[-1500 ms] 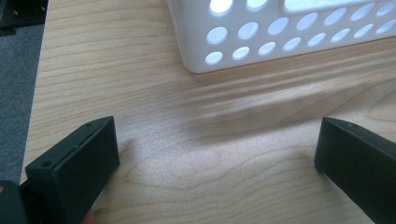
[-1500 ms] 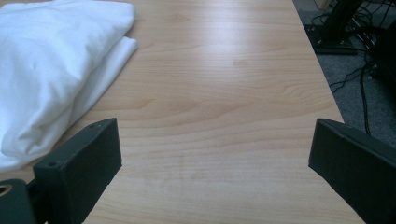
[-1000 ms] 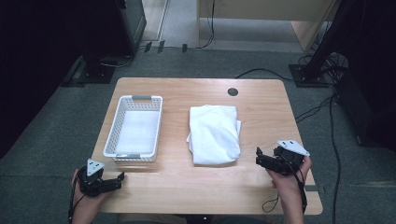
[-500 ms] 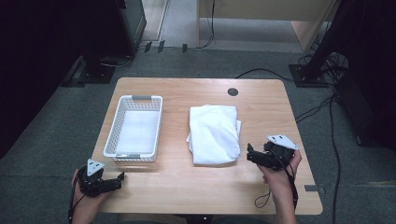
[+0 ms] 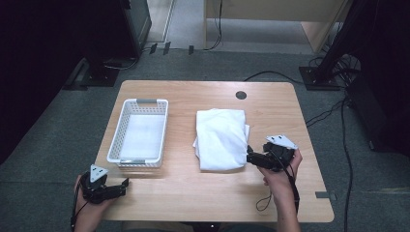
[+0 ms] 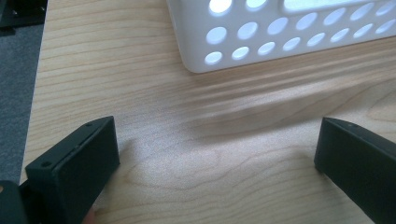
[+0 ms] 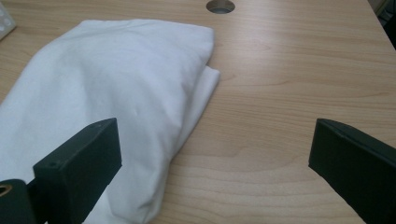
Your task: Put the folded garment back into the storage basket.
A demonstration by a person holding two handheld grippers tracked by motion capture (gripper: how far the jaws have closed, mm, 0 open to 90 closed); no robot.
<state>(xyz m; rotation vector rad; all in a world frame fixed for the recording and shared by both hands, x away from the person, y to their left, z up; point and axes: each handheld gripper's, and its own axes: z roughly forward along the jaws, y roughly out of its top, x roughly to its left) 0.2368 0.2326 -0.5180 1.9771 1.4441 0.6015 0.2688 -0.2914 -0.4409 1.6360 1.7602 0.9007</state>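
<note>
Just off the right gripper (image 5: 250, 157), at the near right corner of the folded white cloth (image 5: 222, 139), was where the action sat: the gripper's jaws stood wide apart and held nothing, the tips right at the cloth's edge in the high view. In the right gripper view, one jaw hung over the cloth's near corner and the other stood out over bare wood, the cloth (image 7: 107, 107) stretching away ahead and to that gripper's left, folded in layers with a lower layer poking out along its side. Beyond it, far ahead of the jaws, a round cable hole (image 7: 220, 6) showed in the surface (image 5: 270, 101). Whether the jaw actually touched the fabric could not be told. Over on the other side, the left gripper (image 5: 122, 186) sat low at the near left corner of the surface, gripped in the person's left hand (image 5: 89, 205), its jaws likewise spread wide and empty. Just ahead of it stood the white perforated basket (image 5: 140, 133), its near wall close beyond the jaws in the left gripper view (image 6: 280, 37), apart from them, with bare wood between.
</note>
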